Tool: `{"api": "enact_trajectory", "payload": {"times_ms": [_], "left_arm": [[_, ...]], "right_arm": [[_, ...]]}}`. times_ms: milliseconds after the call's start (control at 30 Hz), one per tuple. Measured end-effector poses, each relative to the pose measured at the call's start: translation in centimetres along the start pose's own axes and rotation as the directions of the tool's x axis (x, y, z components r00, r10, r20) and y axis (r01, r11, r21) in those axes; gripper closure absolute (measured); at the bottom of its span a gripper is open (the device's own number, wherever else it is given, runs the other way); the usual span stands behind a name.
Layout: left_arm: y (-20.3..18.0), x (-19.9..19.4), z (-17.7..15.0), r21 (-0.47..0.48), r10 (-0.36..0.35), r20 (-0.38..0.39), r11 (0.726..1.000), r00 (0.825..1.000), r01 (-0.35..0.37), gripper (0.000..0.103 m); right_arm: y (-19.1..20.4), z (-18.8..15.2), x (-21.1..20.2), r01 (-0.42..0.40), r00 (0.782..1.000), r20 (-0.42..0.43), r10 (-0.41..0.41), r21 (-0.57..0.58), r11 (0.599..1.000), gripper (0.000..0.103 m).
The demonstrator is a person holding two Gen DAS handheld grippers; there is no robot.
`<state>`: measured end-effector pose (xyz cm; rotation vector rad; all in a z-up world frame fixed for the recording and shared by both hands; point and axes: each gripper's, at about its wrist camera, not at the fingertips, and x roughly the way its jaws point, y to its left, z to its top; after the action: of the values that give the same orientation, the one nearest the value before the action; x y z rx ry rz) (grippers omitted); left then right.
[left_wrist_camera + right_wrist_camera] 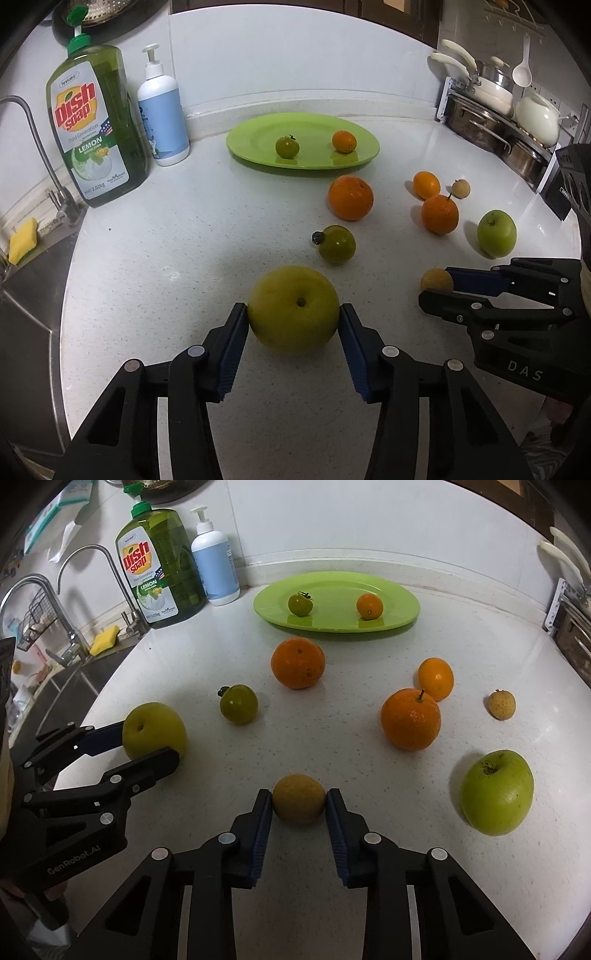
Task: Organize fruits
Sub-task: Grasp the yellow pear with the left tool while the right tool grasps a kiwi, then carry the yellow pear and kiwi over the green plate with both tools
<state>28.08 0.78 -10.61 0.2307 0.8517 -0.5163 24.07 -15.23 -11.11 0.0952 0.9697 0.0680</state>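
white speckled kitchen counter, sink and tap at the left, pots stacked at the far right. left gripper clenched on a large yellow-green pear-like fruit, blue pads pressed to both its sides, fruit resting on the counter near the front edge. right gripper closed around a small tan round fruit, pads touching left and right of it, also down on the counter, just right of the other gripper. green plate toward the back wall, holding a small green tomato and a small orange citrus, well apart from each other. loose on the counter between plate and grippers: a big orange, a second green tomato with a dark stem, an orange with a stalk touching or just beside a smaller orange, a pale longan-like fruit off to the right, and a green apple with a brown-flecked top near the right gripper. behind the plate at the left, a green dish soap bottle beside a white and blue pump bottle; yellow sponge by the sink.
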Motion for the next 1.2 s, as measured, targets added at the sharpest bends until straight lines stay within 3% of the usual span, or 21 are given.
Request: {"api": "enact_trajectory", "payload": {"times_ms": [633, 1200], "left_arm": [[-0.4, -1.3, 0.9, -0.037, 0.002, 0.019, 0.999, 1.0, -0.001, 0.055], [-1.7, -4.6, 6.9, -0.039, 0.005, 0.135, 0.999, 0.991, 0.001, 0.055]], "right_arm": [[-0.2, 0.8, -1.2, -0.01, 0.999, 0.038, 0.01, -0.019, 1.0, 0.072], [-2.0, 5.6, -6.0, -0.031, 0.982, 0.184, 0.04, -0.05, 0.998, 0.072]]}}
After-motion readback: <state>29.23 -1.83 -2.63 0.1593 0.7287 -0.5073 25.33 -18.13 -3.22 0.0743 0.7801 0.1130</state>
